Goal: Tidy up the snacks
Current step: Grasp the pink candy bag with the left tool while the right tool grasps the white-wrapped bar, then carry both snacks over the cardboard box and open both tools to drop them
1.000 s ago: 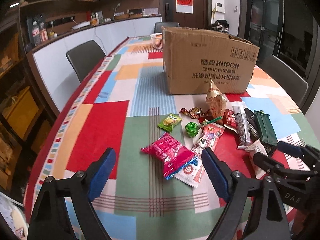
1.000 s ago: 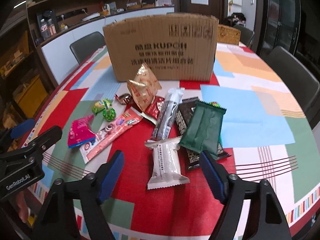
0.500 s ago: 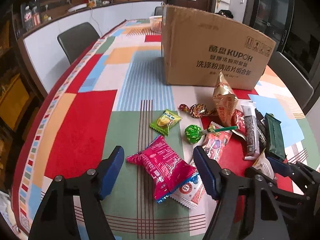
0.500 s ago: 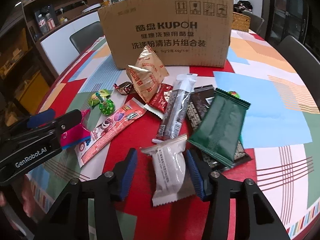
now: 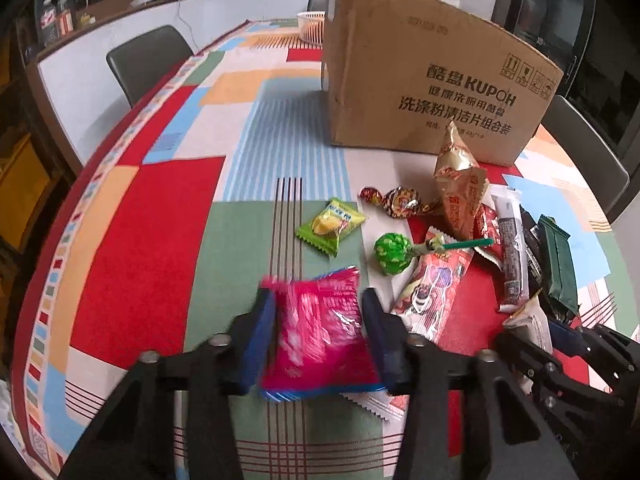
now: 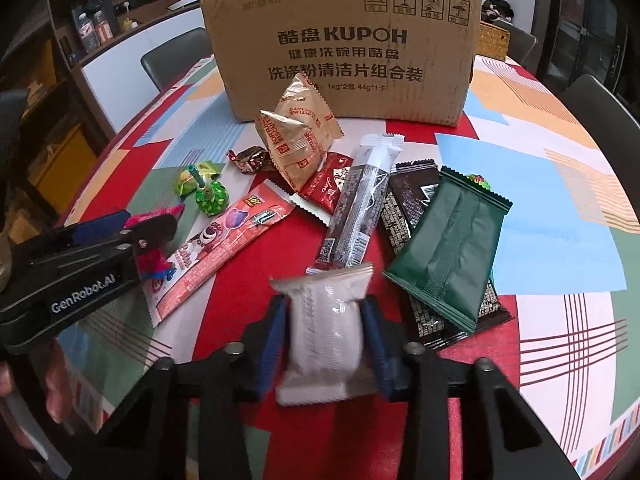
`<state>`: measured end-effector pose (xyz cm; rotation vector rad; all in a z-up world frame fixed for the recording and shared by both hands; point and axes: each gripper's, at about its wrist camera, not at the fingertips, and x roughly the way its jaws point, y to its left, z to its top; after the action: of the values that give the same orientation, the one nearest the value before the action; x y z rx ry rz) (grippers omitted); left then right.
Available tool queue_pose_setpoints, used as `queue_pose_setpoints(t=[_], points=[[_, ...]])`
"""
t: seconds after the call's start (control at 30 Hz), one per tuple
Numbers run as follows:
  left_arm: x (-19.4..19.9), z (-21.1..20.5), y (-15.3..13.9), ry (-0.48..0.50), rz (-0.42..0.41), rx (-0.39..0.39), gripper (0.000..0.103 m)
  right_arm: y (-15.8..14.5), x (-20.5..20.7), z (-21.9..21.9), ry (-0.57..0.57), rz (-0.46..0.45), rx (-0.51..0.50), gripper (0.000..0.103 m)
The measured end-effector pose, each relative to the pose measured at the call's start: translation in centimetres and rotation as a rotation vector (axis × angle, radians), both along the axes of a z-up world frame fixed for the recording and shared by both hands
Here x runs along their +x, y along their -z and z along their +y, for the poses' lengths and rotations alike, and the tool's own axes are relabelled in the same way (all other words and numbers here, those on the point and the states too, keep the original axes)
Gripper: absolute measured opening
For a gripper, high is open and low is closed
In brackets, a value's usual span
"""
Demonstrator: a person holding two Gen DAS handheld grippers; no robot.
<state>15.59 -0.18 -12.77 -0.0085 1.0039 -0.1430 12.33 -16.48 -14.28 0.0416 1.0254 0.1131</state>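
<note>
A heap of snacks lies on the patchwork tablecloth in front of a cardboard box (image 5: 432, 80). My left gripper (image 5: 318, 308) has its blue pads pressed on the sides of a pink snack packet (image 5: 320, 328), and its jaws are closing. My right gripper (image 6: 325, 312) grips a white snack packet (image 6: 326, 336) the same way, jaws closing too. The box (image 6: 344, 40) stands upright behind the heap. The left gripper (image 6: 140, 224) also shows at the left of the right wrist view, with pink wrapper between its fingers.
Loose on the cloth are a green lollipop (image 5: 390, 252), a yellow-green candy (image 5: 330, 226), a gold triangular pack (image 6: 298, 140), a long red-and-pink packet (image 6: 224, 244) and a dark green packet (image 6: 452, 256). Chairs (image 5: 148, 60) line the table. A white basket (image 5: 312, 30) sits behind the box.
Both grippers came down and forward onto the table. The left jaws narrowed onto the pink packet and the right jaws onto the white packet.
</note>
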Motion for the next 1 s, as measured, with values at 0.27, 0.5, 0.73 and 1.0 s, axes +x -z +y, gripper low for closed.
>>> queue_pose_setpoints(t=[0.27, 0.5, 0.73, 1.0], points=[[-0.5, 0.4, -0.3, 0.023, 0.006, -0.031, 0.037, -1.0, 0.5, 0.9, -0.041, -0.039, 0.014, 0.035], [-1.8, -0.2, -2.9, 0.06, -0.057, -0.029, 0.037, -3.1, 0.2, 0.9, -0.063, -0.096, 0.037, 0.035], [-1.6, -1.5, -6.4, 0.116, -0.124, -0.069, 0.037, -6.1, 0.1, 0.0, -0.055, -0.174, 0.069, 0.035], [0.7, -3.5, -10.5, 0.17, -0.201, -0.104, 0.037, -10.3, 1.6, -2.0, -0.015, -0.279, 0.064, 0.035]])
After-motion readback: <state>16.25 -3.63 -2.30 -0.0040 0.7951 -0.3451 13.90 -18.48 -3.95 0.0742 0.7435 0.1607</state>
